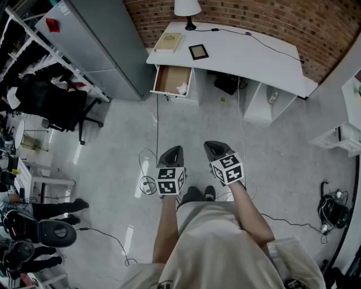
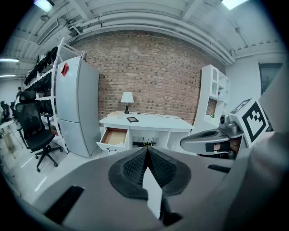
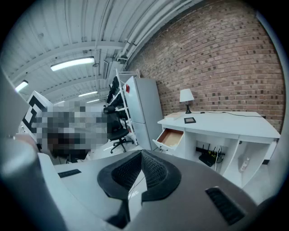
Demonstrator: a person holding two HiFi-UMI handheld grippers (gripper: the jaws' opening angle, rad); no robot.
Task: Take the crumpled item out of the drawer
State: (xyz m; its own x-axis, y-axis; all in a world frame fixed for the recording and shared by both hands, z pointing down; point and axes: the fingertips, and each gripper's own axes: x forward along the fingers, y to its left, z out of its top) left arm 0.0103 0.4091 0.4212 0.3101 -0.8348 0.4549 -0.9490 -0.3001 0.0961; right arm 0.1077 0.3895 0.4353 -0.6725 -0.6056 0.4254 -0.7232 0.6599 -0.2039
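Note:
A white desk [image 1: 242, 53] stands against the brick wall, its left drawer [image 1: 169, 80] pulled open. A small pale crumpled item [image 1: 182, 88] lies in the drawer's right part. I stand a few steps back from the desk. My left gripper [image 1: 172, 151] and right gripper [image 1: 215, 148] hang side by side over the floor, both shut with nothing between the jaws. In the left gripper view the open drawer [image 2: 114, 136] shows beyond the left gripper [image 2: 146, 149]; in the right gripper view the drawer [image 3: 170, 137] lies past the right gripper [image 3: 141, 153].
A lamp [image 1: 186, 10], a book [image 1: 168, 42] and a small dark tablet [image 1: 198, 52] sit on the desk. A grey fridge [image 1: 104, 45] stands left of it, a black office chair [image 1: 56, 104] further left. Cables [image 1: 148, 182] trail over the floor; white shelving [image 1: 347, 130] stands at right.

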